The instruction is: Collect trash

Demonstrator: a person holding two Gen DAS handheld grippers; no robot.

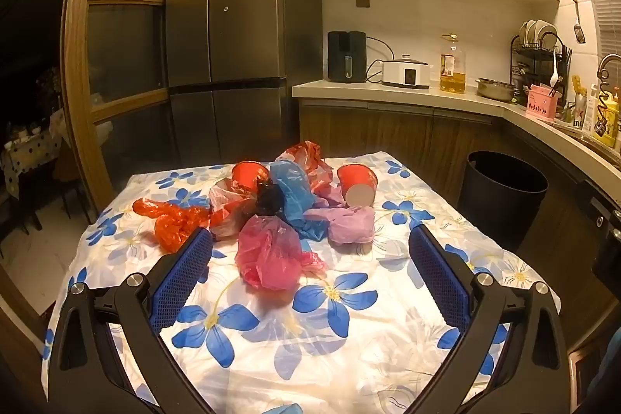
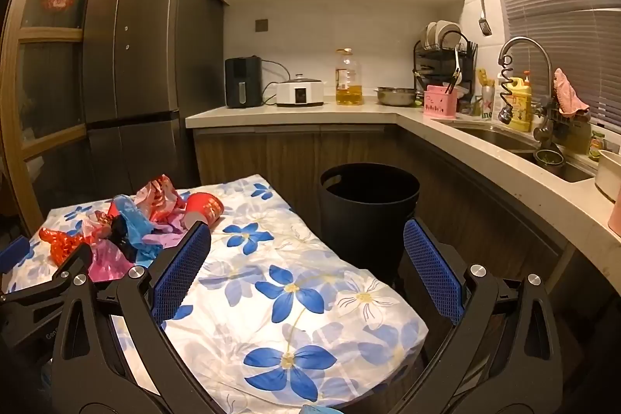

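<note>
Nothing appears to be collected yet. All the trash lies in one heap toward the far edge of the bench [image 1: 349, 328], which is covered with a white cloth printed with blue flowers. The heap holds a pink plastic bag [image 1: 268, 253] nearest the near edge, an orange-red bag [image 1: 170, 222] toward the left edge, a blue bag [image 1: 295, 193], a lilac bag [image 1: 345, 224], a small black bag [image 1: 268, 198], a clear bag with red print [image 1: 304, 156] at the back, and two red paper cups [image 1: 357, 183] lying on their sides among the bags.

The black bin [image 2: 368, 212] stands on the floor just beside the bench's right edge. As far as its inside shows, it looks empty, though the bottom is hidden.

The left gripper [image 1: 310, 251] hovers above the bench with its fingers spread wide and holding nothing; the pink bag lies between them in the view, not touched. The right gripper [image 2: 306, 243] is likewise wide open and empty, over the bench's right edge and facing the bin.

By my judgement the whole task is left: each bag and cup must be picked up and dropped in the bin.
</note>
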